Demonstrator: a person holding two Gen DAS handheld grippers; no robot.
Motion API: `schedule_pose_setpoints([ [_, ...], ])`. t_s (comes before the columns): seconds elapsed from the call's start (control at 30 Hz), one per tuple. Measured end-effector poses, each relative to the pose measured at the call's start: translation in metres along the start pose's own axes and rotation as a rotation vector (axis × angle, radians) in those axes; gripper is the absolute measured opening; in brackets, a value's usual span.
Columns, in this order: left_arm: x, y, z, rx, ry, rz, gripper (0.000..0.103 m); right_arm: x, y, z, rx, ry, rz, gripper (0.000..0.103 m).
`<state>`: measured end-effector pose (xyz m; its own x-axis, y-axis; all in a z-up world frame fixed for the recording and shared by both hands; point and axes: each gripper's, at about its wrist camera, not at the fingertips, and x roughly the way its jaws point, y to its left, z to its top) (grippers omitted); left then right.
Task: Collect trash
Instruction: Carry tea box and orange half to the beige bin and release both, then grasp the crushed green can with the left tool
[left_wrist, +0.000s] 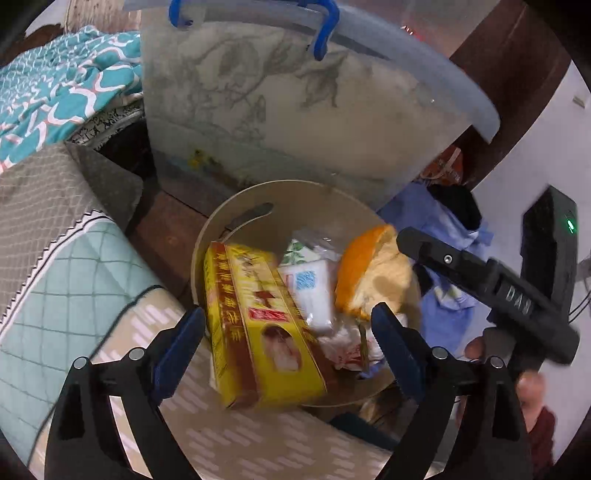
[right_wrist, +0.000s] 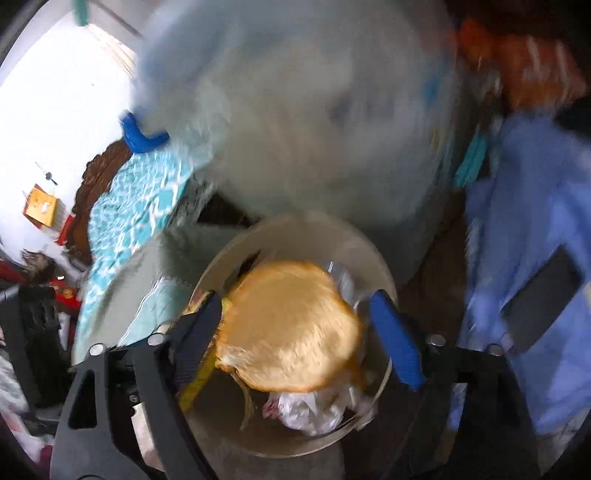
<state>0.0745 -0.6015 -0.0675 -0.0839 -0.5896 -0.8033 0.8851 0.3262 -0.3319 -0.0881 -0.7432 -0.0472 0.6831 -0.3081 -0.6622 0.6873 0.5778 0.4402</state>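
Inside bin (left_wrist: 258, 192): box (left_wrist: 258, 325) (peel (left_wrist: 373, 273) too)

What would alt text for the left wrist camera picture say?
A round beige bin holds a yellow box, a white packet and an orange peel, seen between the open left gripper.

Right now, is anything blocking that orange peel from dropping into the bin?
Nothing visible does. The orange peel sits between the right gripper's open jaws, directly over the bin, with only earlier trash underneath.

Left gripper (left_wrist: 288, 332) and right gripper (right_wrist: 295, 321) gape (fingers spread).
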Motion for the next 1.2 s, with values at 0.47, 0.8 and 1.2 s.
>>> schedule_pose_setpoints([
  [0.47,-0.113,0.058,-0.096,-0.146,-0.116,0.026,0.088,-0.033,0.126,-0.067,-0.082,-0.011,0.266,0.083],
  [0.8,-0.272,0.176,-0.232,-0.279,-0.222,0.518,0.088,0.022,0.253,-0.169,-0.245,0.261,0.388,0.083],
  [1.2,-0.414,0.377,-0.313,-0.714,-0.301,0.644,0.088,0.023,0.296,-0.212,-0.36,0.247,0.371,0.088],
])
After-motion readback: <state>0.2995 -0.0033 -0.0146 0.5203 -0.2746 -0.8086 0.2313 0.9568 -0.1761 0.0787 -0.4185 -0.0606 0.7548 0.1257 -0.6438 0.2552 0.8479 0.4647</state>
